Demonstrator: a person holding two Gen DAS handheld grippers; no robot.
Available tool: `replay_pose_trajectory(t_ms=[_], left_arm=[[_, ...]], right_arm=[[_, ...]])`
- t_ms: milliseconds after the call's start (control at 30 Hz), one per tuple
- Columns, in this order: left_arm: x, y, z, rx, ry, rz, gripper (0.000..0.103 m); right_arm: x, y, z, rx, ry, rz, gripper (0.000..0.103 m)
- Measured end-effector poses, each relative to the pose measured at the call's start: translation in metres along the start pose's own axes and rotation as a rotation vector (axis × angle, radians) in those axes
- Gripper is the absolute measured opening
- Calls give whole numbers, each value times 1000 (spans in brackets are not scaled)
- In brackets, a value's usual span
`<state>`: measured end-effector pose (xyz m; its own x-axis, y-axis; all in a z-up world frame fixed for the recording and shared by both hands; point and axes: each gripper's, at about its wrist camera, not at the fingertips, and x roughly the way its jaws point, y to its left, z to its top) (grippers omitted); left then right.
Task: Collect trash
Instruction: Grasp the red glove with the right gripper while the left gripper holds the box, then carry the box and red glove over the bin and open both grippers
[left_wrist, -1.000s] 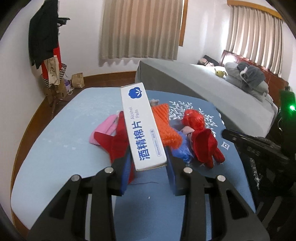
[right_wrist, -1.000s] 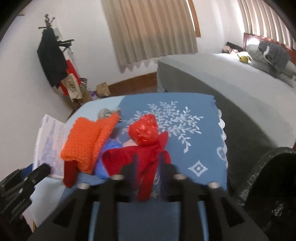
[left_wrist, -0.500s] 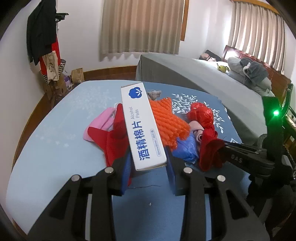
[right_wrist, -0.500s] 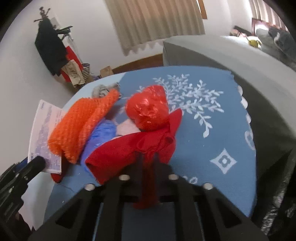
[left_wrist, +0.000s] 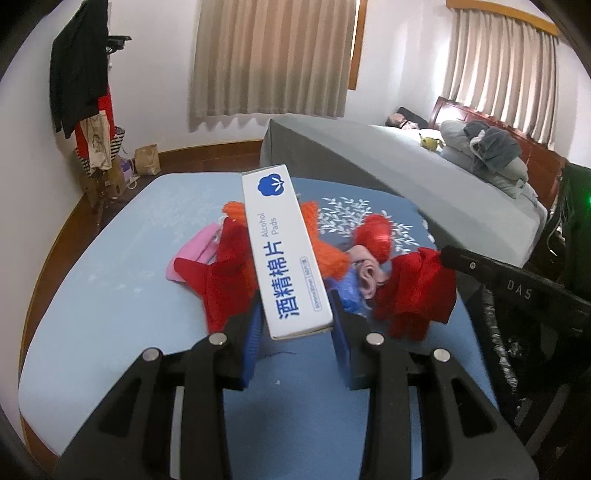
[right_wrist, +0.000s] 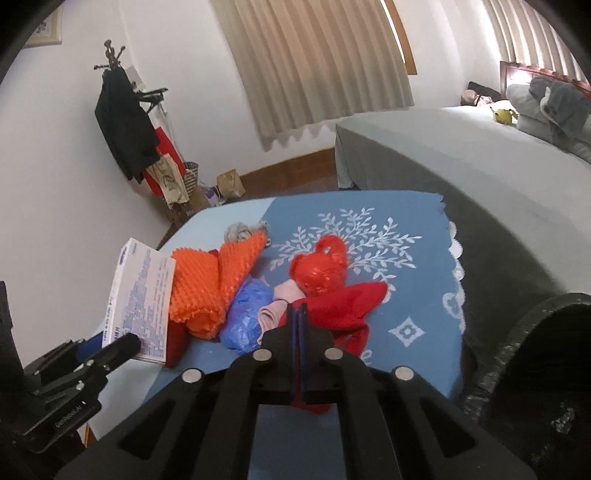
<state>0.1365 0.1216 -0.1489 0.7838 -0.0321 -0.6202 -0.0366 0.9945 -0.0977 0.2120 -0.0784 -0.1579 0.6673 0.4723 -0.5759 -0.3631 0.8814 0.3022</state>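
A white alcohol-pads box (left_wrist: 284, 254) stands tilted up between the blue pads of my left gripper (left_wrist: 295, 314), which is shut on its near end. Behind it, a trash pile lies on the blue tablecloth (right_wrist: 406, 258): an orange knitted piece (right_wrist: 210, 284), a blue plastic bag (right_wrist: 247, 314), a red plastic bag (right_wrist: 317, 269) and pink cloth (right_wrist: 280, 299). My right gripper (right_wrist: 297, 314) is shut on a red cloth (right_wrist: 343, 306), which bunches around its tip and hangs from it in the left wrist view (left_wrist: 417, 295). The box (right_wrist: 142, 295) also shows at the left of the right wrist view.
A black trash bag (right_wrist: 535, 369) gapes at the table's right edge. A grey-covered bed (right_wrist: 480, 155) stands beyond the table. More red fabric (left_wrist: 225, 280) and a pink piece (left_wrist: 192, 254) lie left of the box. A coat rack (left_wrist: 85, 92) stands by the far wall.
My right gripper has closed on the red cloth and gathered it up at the pile's edge. The left gripper still holds the box, nearly unmoved.
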Motion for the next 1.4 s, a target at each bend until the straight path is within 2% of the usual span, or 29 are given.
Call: replay_pose_trajectory(t_ms=[167, 367, 433, 500, 533, 600, 667, 767, 833, 900, 967, 1400], left_arm=[[-4, -8, 0, 2, -4, -28, 33], [10, -12, -10, 11, 32, -28, 33], [17, -11, -13, 12, 48, -26, 33], [22, -12, -15, 19, 55, -24, 33], [24, -13, -17, 23, 56, -22, 33], [27, -12, -17, 21, 57, -23, 33], [29, -12, -17, 16, 58, -24, 33], [31, -11, -15, 17, 56, -23, 33], [31, -12, -15, 19, 55, -22, 33], [31, -12, -15, 19, 55, -21, 33], [31, -12, -14, 17, 57, -21, 33], [18, -30, 0, 38, 20, -50, 33]], right_arm=[[-12, -2, 3, -16, -12, -14, 1], [16, -14, -12, 13, 70, -78, 6], [27, -18, -16, 28, 88, -97, 13], [35, -22, -19, 40, 99, -133, 43], [40, -23, -20, 48, 106, -150, 50], [48, -26, -21, 54, 111, -175, 57], [58, -28, -23, 65, 132, -187, 60], [72, -33, -28, 79, 168, -185, 57], [73, -31, -30, 58, 166, -189, 42], [73, -30, -32, 42, 176, -172, 22], [68, -30, -33, 52, 174, -141, 11], [-23, -18, -1, 31, -15, -89, 10]])
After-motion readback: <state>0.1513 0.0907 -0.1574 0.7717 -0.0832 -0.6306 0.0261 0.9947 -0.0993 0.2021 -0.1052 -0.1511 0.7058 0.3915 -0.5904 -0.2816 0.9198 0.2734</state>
